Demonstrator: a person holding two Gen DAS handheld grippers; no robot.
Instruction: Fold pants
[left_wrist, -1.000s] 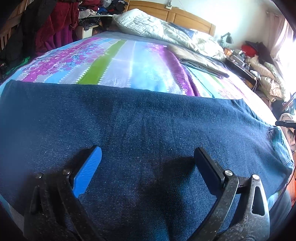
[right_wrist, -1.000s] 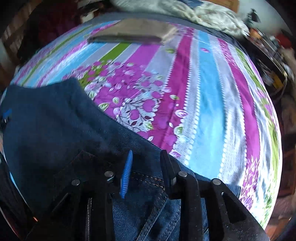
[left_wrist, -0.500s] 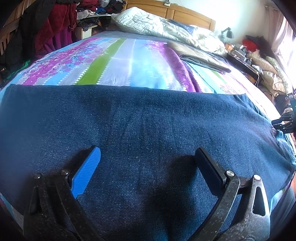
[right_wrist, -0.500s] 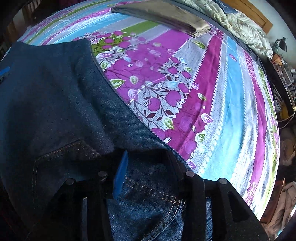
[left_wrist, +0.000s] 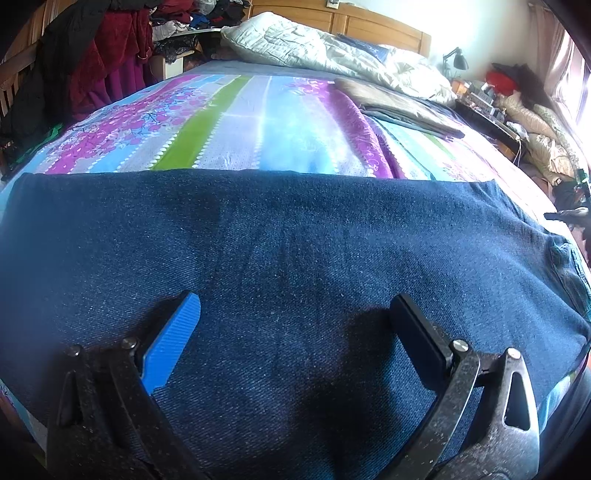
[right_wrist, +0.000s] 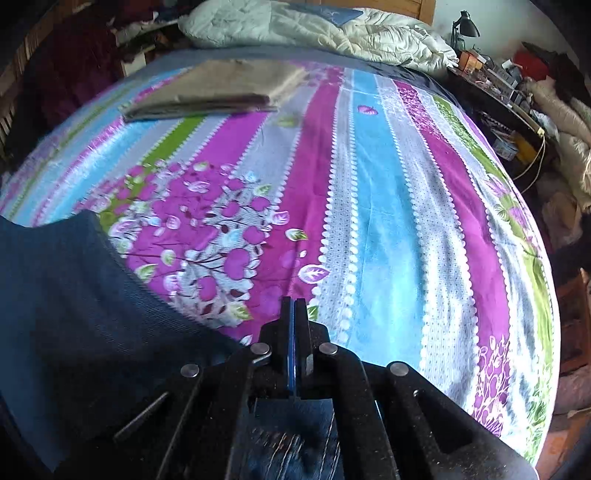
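Note:
Dark blue jeans lie spread flat across the near part of the bed, legs running left to right. My left gripper hovers low over the middle of the denim, open wide, with nothing between its blue pad and its black pad. In the right wrist view the jeans fill the lower left, and stitched denim shows under the finger bases. My right gripper is shut at the waist end, fingers pressed together with denim caught low between them. Its tip shows small at the right edge of the left wrist view.
The striped, floral bedsheet stretches beyond the jeans. A folded brown garment lies farther up the bed, a rumpled white duvet at the headboard. Clothes hang at the left; a cluttered bedside table stands on the right.
My right gripper has gone from partly open around the waistband to shut, and its view has swung up toward the headboard. The left gripper stays open above the jeans, barely moved.

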